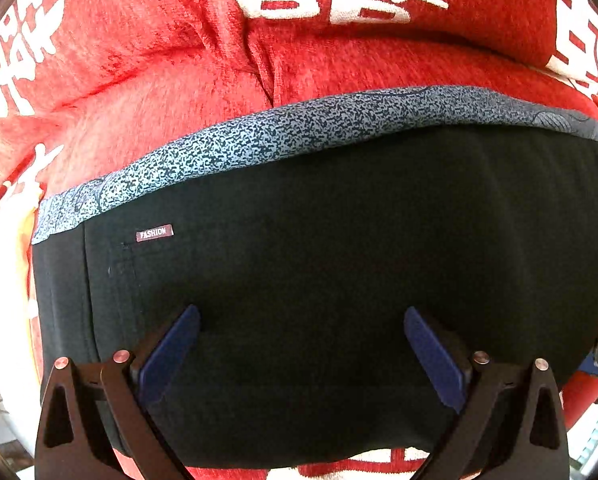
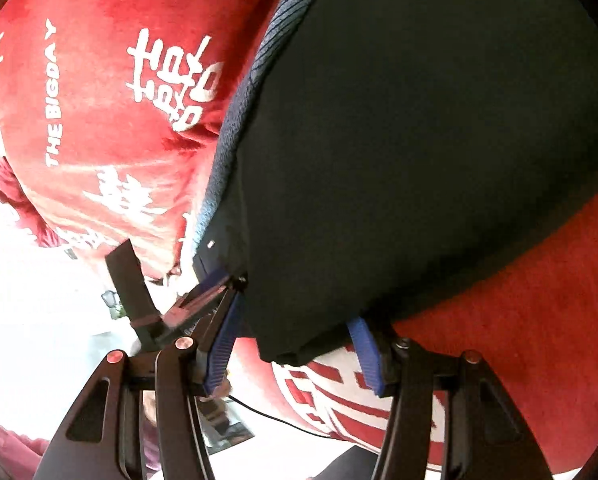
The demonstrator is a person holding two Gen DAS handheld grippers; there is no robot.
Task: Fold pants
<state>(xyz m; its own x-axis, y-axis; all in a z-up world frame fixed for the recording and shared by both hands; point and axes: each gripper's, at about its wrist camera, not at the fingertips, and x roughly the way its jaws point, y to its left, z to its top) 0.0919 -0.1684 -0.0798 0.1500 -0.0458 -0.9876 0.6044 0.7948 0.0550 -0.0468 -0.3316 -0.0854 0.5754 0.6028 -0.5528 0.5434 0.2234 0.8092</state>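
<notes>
"FASHION" tag [image 1: 154, 233] on black pants [image 1: 319, 280]

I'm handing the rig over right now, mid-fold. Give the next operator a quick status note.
Left gripper: open, jaws spread wide over the black pants, gripping nothing.
Right gripper: open, jaws either side of a pants corner, not closed on it.
Pants lie on the red blanket, already folded into a compact block; the speckled waistband runs along the far edge, FASHION label facing up.
Left: whether another fold is needed I cannot tell; otherwise smooth it and withdraw.
</notes>
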